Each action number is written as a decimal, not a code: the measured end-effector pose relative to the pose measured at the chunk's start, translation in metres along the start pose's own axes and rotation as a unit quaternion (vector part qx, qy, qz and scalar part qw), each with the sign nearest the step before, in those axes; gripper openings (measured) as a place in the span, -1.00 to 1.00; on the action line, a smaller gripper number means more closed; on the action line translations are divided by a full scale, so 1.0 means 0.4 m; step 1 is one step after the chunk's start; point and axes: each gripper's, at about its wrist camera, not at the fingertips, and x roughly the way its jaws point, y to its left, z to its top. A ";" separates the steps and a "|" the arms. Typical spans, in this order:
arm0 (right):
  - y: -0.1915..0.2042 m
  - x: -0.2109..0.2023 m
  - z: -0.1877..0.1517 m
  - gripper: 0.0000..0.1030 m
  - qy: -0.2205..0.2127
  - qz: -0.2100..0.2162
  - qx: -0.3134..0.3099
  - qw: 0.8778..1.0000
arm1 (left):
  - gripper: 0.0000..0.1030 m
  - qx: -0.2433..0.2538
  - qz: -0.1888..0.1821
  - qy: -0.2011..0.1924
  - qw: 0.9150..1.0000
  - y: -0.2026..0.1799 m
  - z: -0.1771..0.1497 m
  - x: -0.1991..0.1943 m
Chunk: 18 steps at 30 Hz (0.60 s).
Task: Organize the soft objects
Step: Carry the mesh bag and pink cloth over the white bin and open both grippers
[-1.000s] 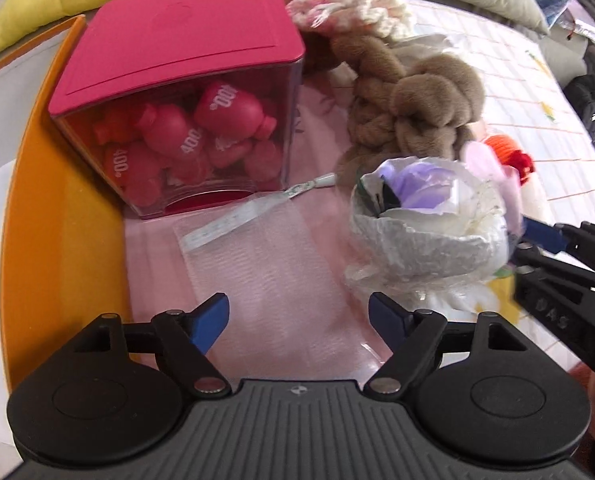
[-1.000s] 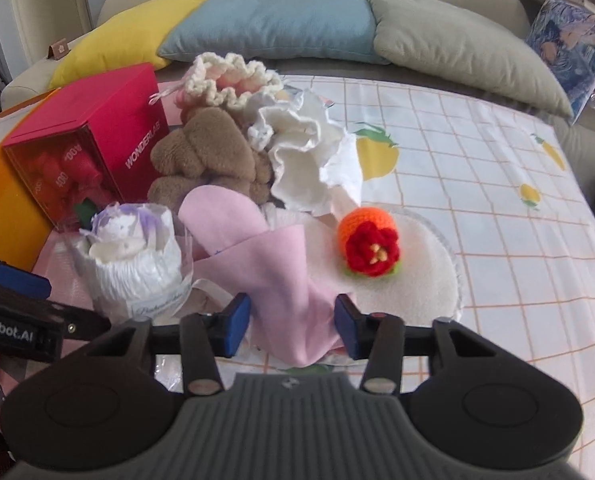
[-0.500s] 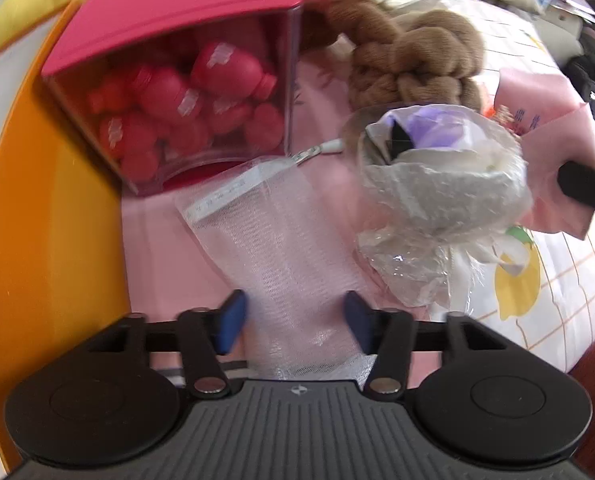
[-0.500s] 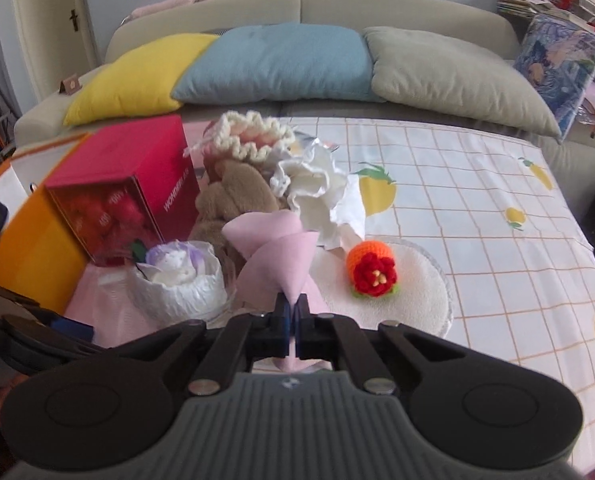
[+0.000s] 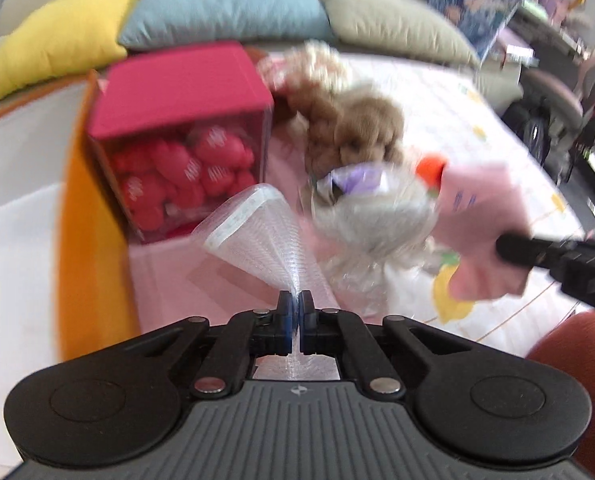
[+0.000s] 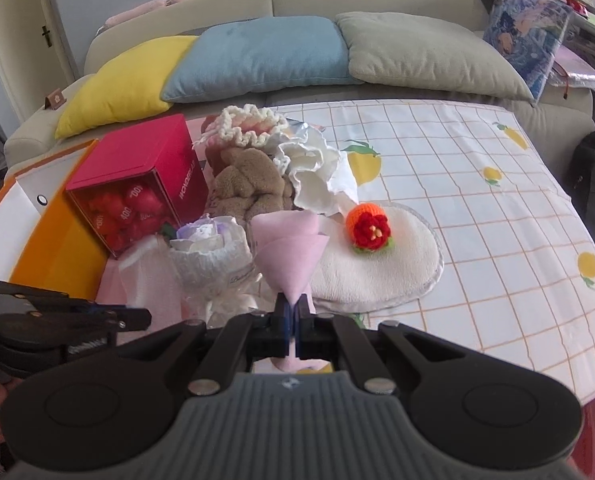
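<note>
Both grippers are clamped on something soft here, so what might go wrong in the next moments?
1. The left gripper pinches only one edge of the clear mesh pouch; the thin material may slip out.
2. The right gripper grips the pink cloth beside the white paper-wrapped bouquet; pulling may topple it.

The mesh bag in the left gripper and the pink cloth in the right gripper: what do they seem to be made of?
The mesh bag looks like thin translucent white synthetic netting: a fine grid shows, and the pink beneath shows through it. The pink cloth looks like soft matte fabric, perhaps felt or fleece: it folds in smooth, thick curves with no shine. The exact fibre cannot be told.
</note>
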 end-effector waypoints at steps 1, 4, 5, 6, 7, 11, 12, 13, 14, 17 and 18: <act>0.001 -0.008 0.000 -1.00 -0.003 0.000 0.007 1.000 | -0.95 -0.002 -0.001 -0.012 1.000 0.005 0.003 -0.016; 0.009 -0.045 0.003 -1.00 -0.023 -0.001 0.018 1.000 | -0.95 -0.009 -0.010 -0.045 0.999 0.009 0.017 -0.052; 0.014 -0.059 0.006 -1.00 -0.031 -0.002 0.018 0.999 | -0.95 -0.010 -0.012 -0.056 0.998 0.010 0.019 -0.062; 0.019 -0.076 0.009 -1.00 -0.040 0.000 0.019 0.999 | -0.95 -0.011 -0.014 -0.067 0.998 0.010 0.020 -0.070; 0.024 -0.090 0.013 -1.00 -0.046 0.003 0.021 0.999 | -0.95 -0.012 -0.016 -0.079 0.997 0.019 0.021 -0.086; 0.050 -0.143 0.032 -1.00 -0.063 0.043 0.046 0.996 | -0.95 -0.014 -0.021 -0.111 0.993 0.031 0.038 -0.166; 0.061 -0.154 0.036 -1.00 -0.065 0.056 0.051 0.995 | -0.95 -0.012 -0.020 -0.119 0.993 0.031 0.039 -0.184; 0.071 -0.163 0.040 -1.00 -0.067 0.065 0.051 0.994 | -0.95 -0.010 -0.019 -0.125 0.992 0.035 0.041 -0.203; 0.091 -0.174 0.044 -1.00 -0.070 0.073 0.047 0.994 | -0.95 -0.011 -0.018 -0.131 0.991 0.041 0.042 -0.224; 0.146 -0.201 0.053 -1.00 -0.079 0.092 0.022 0.992 | -0.95 -0.021 -0.013 -0.135 0.991 0.070 0.038 -0.269; 0.165 -0.207 0.055 -1.00 -0.080 0.100 0.016 0.992 | -0.95 -0.023 -0.008 -0.133 0.991 0.079 0.039 -0.278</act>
